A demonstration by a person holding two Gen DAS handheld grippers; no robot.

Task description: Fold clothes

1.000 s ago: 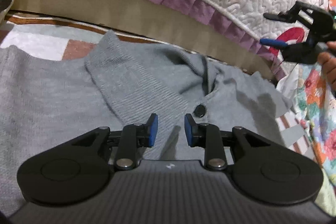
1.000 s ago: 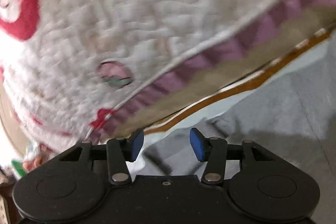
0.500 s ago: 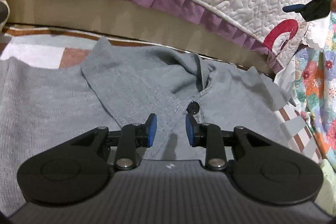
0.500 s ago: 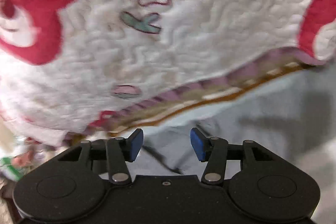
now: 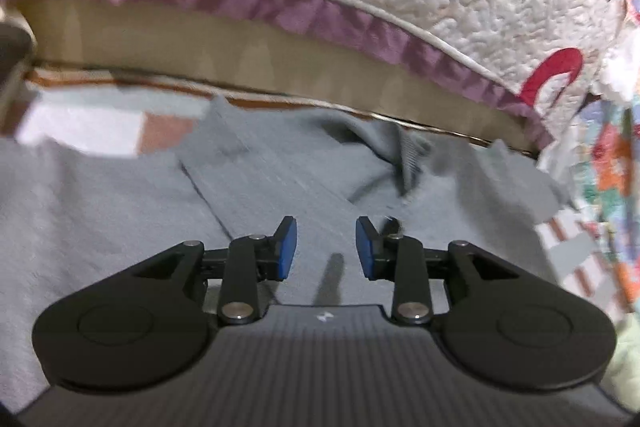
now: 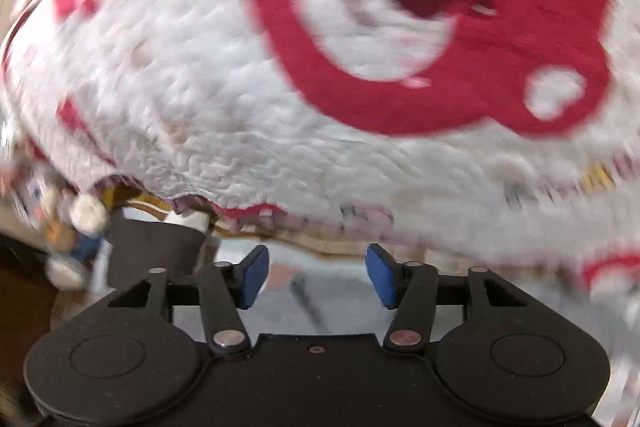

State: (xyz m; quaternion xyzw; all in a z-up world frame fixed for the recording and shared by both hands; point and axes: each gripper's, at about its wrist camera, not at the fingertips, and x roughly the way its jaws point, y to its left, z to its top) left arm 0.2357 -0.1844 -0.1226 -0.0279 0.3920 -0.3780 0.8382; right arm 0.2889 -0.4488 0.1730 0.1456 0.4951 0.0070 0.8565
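We are angling the left gripper (image 5: 326, 249) down over the grey knit sweater (image 5: 280, 187), which is lying flat beside the quilted strawberry bedspread (image 5: 460, 7); its jaws are standing slightly apart with nothing between them. We are pointing the right gripper (image 6: 316, 275) steeply downward, jaws opening and empty. It has risen since a second ago: the sweater has left its view, bedspread filling it, and only the left view is showing the sweater's collar and dark button (image 5: 391, 225).
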